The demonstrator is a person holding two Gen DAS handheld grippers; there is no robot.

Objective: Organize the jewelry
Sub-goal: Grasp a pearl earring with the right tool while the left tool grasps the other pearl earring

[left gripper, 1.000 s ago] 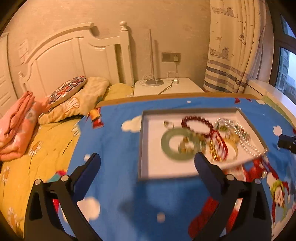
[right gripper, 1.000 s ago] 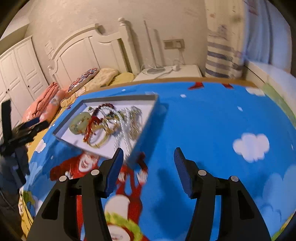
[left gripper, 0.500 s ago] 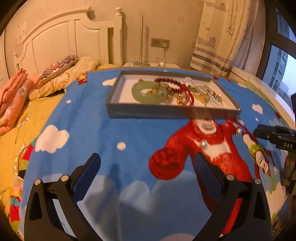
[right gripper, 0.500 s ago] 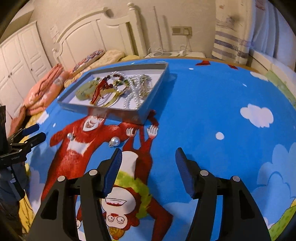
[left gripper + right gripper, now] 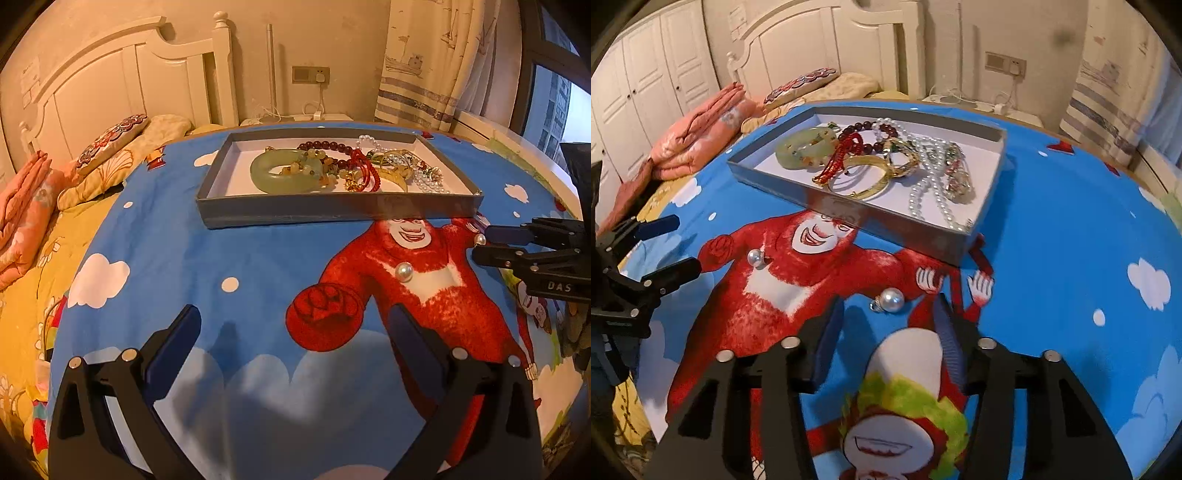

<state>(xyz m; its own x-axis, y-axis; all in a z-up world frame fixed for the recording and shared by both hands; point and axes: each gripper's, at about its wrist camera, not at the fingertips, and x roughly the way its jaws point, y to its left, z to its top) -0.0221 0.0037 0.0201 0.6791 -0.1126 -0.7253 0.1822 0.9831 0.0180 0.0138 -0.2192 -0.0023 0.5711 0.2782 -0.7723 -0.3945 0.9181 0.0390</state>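
Both grippers have dropped lower and closer to the blue cartoon bedspread (image 5: 207,258) than a second ago. With its jaws apart and empty, the right gripper (image 5: 884,345) hangs just short of a loose pearl earring (image 5: 891,300). A second pearl earring (image 5: 403,272) lies nearer the left gripper (image 5: 293,345), also spread wide and empty. Beyond both pearls sits the grey tray (image 5: 332,216), holding a jade bangle (image 5: 280,176), red beads (image 5: 842,155), a gold bangle (image 5: 858,181) and a pearl strand (image 5: 929,184), all tangled together.

Glossy pearl earrings (image 5: 891,301) lie on matt printed cloth bedspread (image 5: 1071,258); the grey tray (image 5: 332,214) looks like matt cardboard.
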